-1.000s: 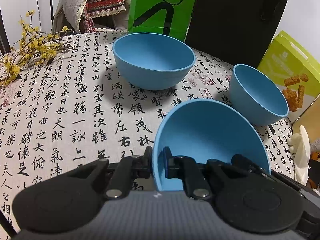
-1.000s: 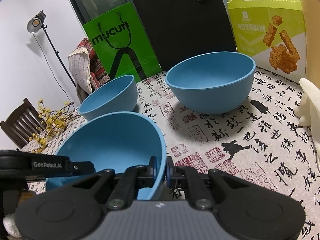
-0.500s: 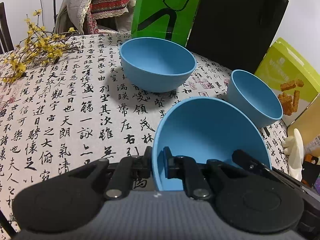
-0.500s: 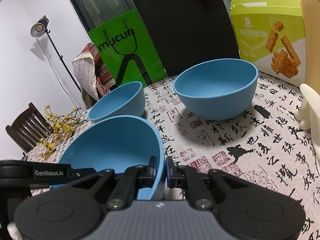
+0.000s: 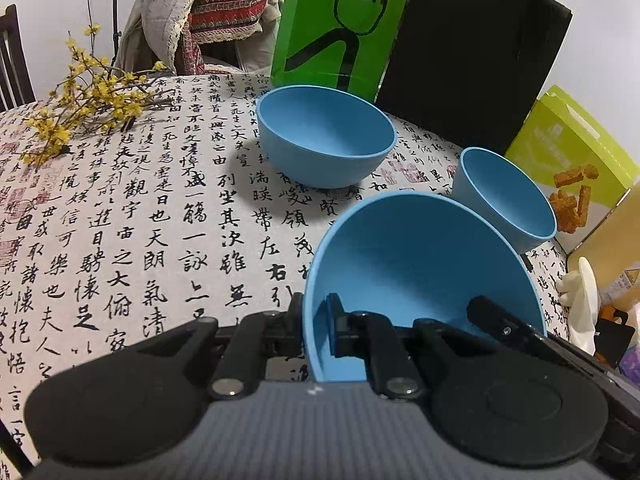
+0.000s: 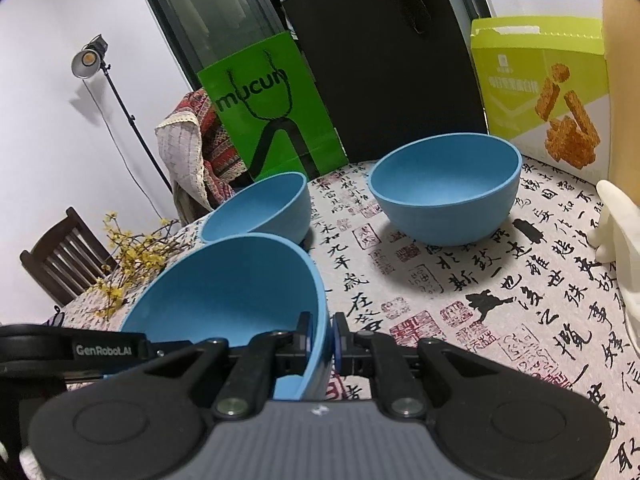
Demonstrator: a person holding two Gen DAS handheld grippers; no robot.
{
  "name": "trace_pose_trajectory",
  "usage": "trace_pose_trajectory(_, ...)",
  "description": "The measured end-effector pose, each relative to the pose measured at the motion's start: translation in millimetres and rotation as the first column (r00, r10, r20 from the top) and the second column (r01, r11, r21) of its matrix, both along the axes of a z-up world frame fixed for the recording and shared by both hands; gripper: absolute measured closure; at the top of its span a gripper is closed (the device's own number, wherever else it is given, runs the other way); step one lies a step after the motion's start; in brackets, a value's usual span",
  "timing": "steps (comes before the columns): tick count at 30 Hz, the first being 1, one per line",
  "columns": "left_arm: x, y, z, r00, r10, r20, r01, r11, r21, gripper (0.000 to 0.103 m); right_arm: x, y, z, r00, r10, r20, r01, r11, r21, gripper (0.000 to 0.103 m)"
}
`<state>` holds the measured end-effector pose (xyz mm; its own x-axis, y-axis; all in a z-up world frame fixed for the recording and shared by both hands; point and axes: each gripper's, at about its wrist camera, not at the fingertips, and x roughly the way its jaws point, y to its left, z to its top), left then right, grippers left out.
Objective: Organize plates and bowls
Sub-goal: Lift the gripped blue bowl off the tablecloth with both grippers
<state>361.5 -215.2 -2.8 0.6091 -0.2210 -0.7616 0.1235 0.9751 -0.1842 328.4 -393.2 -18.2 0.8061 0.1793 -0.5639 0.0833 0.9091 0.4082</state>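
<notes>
Blue bowl [image 5: 420, 264] between both hand-held grippers

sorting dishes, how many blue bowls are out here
3. One bowl is held by its rim between the left gripper and right gripper; one sits by the green bag; one by the snack box. No plates visible.

Black fingers [image 5: 335, 320], grey ribbed body

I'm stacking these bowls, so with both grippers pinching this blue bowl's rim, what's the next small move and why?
Probably carry the held blue plastic bowl over the nearest empty blue bowl. The left gripper and right gripper each clamp its rim, and it appears clear of the calligraphy-print tablecloth.
</notes>
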Motion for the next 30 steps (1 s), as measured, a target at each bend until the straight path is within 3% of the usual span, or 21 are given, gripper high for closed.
trace_pose_trajectory(30,-35,43,23,0.999,0.033,0.031,-0.032,0.999,-0.041,0.091,-27,36,26,0.999,0.028,0.034,-0.028,1.000,-0.011,0.093)
